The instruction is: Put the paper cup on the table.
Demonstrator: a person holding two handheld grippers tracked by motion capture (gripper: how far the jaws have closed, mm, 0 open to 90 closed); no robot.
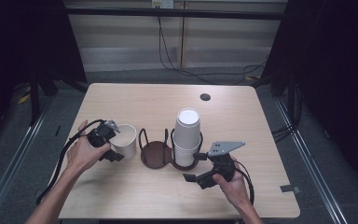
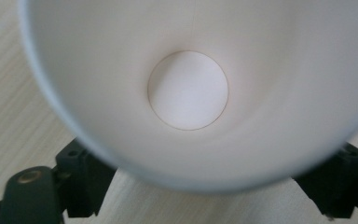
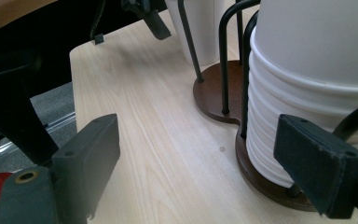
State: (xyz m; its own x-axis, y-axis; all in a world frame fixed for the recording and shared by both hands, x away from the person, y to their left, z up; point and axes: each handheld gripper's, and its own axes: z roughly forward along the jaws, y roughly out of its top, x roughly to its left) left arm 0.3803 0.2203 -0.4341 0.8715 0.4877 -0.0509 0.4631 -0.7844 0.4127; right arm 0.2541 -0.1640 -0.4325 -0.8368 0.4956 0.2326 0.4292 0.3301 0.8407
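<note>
A single white paper cup stands left of a dark brown wire cup holder. My left gripper is at the cup's left side. The left gripper view looks straight into the cup down to its round bottom. My left gripper has one black jaw showing at each side below the rim, and the cup hides their tips. A stack of white cups fills the holder's right ring. My right gripper is open just in front of that stack, beside the holder's base, touching nothing.
The wooden table has a round black grommet at the back and a small grey tab near the front right corner. The holder's left ring holds no cup. Cables run over the floor beyond the table's far edge.
</note>
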